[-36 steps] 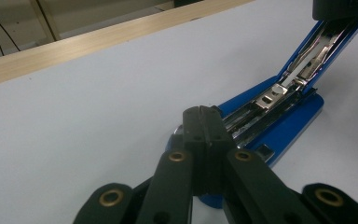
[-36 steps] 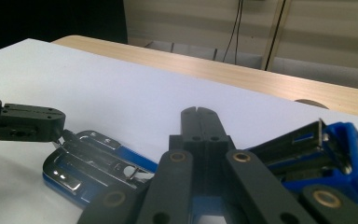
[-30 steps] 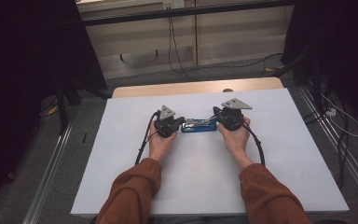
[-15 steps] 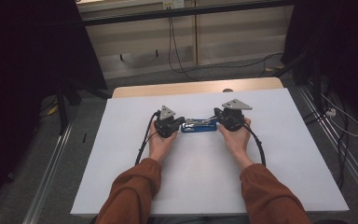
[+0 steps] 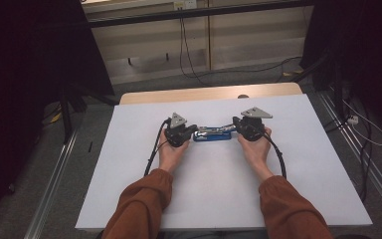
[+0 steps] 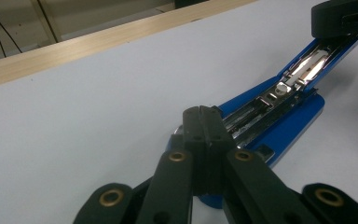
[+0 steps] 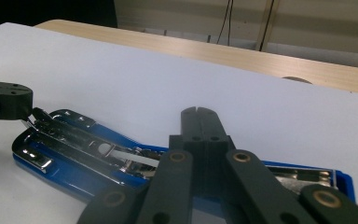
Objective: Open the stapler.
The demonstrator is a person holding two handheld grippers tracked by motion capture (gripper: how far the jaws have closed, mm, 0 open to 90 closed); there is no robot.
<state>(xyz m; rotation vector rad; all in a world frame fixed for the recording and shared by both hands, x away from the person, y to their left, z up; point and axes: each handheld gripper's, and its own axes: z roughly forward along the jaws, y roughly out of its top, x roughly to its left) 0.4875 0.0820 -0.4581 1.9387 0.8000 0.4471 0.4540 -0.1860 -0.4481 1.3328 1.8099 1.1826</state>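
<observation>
Dim room, grey floor [image 5: 144, 84] (cables trailing), wood-panelled wall [image 5: 258, 35].

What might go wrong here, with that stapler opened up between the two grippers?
1. The stapler lies open with its metal track bared, so its top could snap back if a press lets go.
2. Both the left gripper and right gripper are closed, pressing rather than gripping; the stapler may skid on the smooth white sheet.

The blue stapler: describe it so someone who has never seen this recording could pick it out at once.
On the white sheet covering the wooden table, look near the middle, between the person's two hands. There lies the blue stapler with shiny metal inner parts, stretched open lengthwise between the left hand-held gripper and the right hand-held gripper. It is the one coloured object on the sheet; both grippers are black.
</observation>
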